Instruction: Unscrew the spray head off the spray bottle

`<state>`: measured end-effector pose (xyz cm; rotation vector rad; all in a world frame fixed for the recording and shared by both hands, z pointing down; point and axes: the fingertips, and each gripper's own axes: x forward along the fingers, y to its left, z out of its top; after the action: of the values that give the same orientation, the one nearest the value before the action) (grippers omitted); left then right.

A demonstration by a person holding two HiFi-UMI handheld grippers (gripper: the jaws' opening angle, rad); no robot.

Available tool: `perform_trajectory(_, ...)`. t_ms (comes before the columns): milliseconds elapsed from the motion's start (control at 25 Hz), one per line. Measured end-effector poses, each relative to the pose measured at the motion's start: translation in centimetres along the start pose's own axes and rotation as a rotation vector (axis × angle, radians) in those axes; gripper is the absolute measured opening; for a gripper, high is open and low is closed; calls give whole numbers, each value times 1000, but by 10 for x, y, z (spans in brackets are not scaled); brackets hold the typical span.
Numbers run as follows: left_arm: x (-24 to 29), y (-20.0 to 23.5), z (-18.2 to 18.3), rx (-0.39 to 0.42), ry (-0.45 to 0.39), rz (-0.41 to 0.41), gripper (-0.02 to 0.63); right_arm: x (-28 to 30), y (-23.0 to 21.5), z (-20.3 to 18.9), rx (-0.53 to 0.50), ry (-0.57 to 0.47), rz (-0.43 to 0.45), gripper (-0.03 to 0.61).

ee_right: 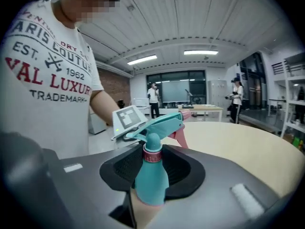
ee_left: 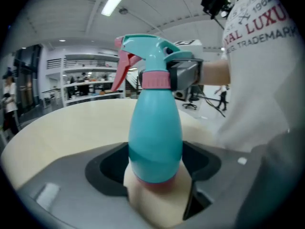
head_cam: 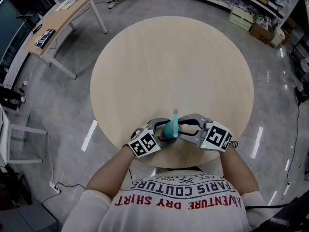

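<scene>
Looking down, I see a round, pale wood table (head_cam: 169, 57) filling most of the scene, with grey floor (head_cam: 58, 129) around it and a small desk (head_cam: 63, 18) well apart at the far left. My white printed shirt (head_cam: 178, 202) fills the bottom of the head view.

Both grippers meet at the near edge of the table, just in front of my chest, each with its marker cube facing up. My left gripper (ee_left: 155, 165) has its jaws spread wide and clamped on the fat lower body of the teal spray bottle (ee_left: 155, 128). My right gripper (ee_right: 153, 170) comes in from the other side, jaws set narrower and pinching the bottle's neck at the pink collar (ee_right: 152, 155) of the spray head (ee_right: 162, 123).

The spray head is on the bottle. It is teal, with a pink trigger (ee_left: 123, 66) that points away from me over the table. I cannot tell whether the bottle's base touches the table.
</scene>
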<state>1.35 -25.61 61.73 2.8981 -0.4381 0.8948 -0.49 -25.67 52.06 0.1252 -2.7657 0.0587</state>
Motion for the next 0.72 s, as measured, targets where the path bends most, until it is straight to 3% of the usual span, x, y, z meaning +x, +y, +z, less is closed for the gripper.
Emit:
perform_trajectory(120, 0, -8, -2, 88, 58, -129, 345, -2, 8, -1, -24, -1, 97, 132)
perform_trajectory(240, 0, -11, -2, 77, 61, -124, 345, -2, 9, -1, 7, -27, 70, 133)
perform_trajectory(440, 5, -5, 2, -58, 13, 54, 345, -12, 2, -6, 159, -103, -165, 221)
perform_trajectory(720, 6, 9, 6, -275, 15, 377, 347, -6, -10, 2, 205, -116, -439, 194)
